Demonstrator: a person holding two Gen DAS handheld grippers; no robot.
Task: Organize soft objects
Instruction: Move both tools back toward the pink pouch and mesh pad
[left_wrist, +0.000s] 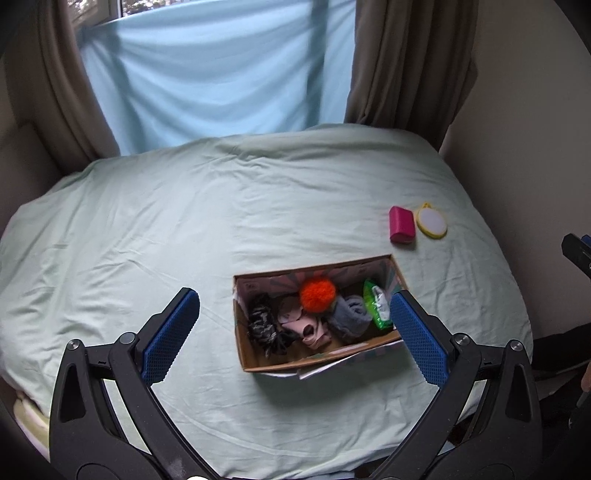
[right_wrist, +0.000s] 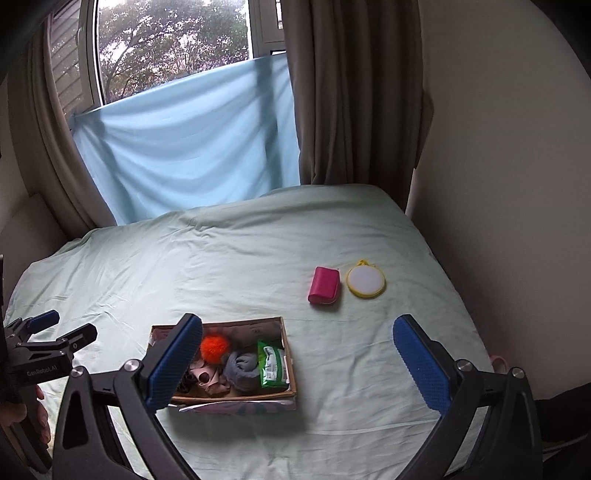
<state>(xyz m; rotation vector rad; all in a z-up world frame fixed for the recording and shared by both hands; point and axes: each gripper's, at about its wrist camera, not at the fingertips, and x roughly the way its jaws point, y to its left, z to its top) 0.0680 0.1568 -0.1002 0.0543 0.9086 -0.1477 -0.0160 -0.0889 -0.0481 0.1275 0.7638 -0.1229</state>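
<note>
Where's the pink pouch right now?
The pink pouch lies on the bed sheet, outside and beyond the cardboard box, just left of the round yellow pad in both views.

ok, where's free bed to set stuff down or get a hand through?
Bare sheet left of the cardboard box, and behind it up to the blue cloth. A narrower strip lies between box and pink pouch. Crowded: inside the box, and pouch beside yellow round pad.
</note>
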